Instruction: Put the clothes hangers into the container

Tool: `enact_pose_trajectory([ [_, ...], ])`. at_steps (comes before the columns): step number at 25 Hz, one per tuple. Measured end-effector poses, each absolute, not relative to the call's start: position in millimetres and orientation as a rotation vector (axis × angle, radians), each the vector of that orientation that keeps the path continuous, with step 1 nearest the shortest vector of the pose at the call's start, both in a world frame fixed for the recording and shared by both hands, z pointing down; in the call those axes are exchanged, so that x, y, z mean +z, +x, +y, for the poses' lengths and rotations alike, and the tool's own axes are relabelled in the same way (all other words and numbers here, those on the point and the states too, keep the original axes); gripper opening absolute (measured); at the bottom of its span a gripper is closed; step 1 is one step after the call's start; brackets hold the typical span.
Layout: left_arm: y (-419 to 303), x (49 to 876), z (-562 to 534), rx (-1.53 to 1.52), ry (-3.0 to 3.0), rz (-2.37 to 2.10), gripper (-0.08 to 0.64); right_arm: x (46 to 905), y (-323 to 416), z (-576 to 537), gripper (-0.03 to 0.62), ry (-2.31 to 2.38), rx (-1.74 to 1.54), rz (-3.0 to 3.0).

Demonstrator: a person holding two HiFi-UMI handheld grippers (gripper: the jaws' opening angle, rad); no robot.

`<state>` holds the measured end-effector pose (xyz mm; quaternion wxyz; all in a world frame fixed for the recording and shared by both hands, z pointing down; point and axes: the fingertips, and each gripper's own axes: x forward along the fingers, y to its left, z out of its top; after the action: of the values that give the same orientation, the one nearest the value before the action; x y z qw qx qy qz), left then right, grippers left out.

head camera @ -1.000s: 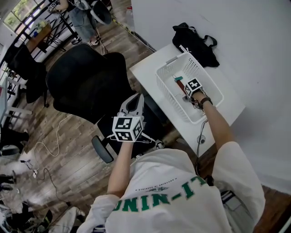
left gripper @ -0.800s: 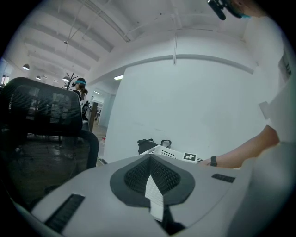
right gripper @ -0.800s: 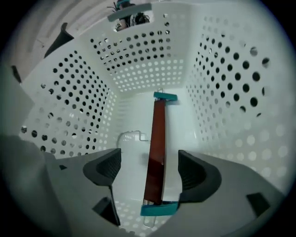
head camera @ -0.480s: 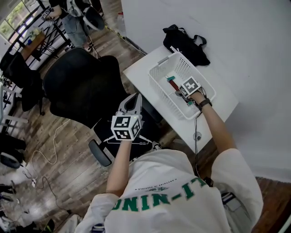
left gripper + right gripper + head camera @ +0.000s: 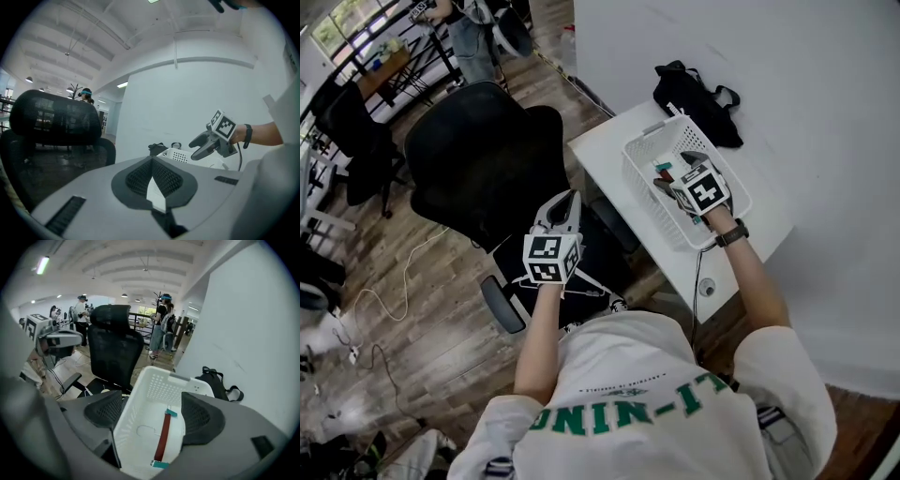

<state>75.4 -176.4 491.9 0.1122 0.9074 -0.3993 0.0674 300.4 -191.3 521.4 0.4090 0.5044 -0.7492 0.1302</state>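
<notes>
Right tool (image 5: 152,413) has lifted clear of the white perforated plastic basket (image 5: 159,373), jaws just opened wide, empty. Dark-red bar hanger with teal end clips and a wire hook (image 5: 163,437) lies flat inside, on the white desk (image 5: 609,141). Left tool (image 5: 154,185) jaws together, empty. White T-shirt (image 5: 647,356) print: green "LI-NIN", rest cut off.

One white table (image 5: 605,141) noted. White perforated basket (image 5: 649,187) stands on it; black bag (image 5: 694,89) lies just beyond, by the wall.

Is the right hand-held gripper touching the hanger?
Apart. In the right gripper view the right hand-held gripper, jaws just opened wide, hangs above the basket; the hanger lies on its floor, clear of both.
</notes>
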Motion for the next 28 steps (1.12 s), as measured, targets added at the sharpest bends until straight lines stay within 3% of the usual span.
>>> enact_pose_trajectory([
  [7,-11,507,-168,0.232,2.585,-1.391,0.009,524,169,-180,0.403,1.005,0.277,-2.051],
  [18,-135,569,-145,0.226,2.34,-1.637,0.009,645,5,-157,0.37,0.545,0.365,-2.133],
  [28,-174,667,-157,0.214,2.171,-1.62,0.011,829,-46,-134,0.354,0.367,0.628,-2.035],
])
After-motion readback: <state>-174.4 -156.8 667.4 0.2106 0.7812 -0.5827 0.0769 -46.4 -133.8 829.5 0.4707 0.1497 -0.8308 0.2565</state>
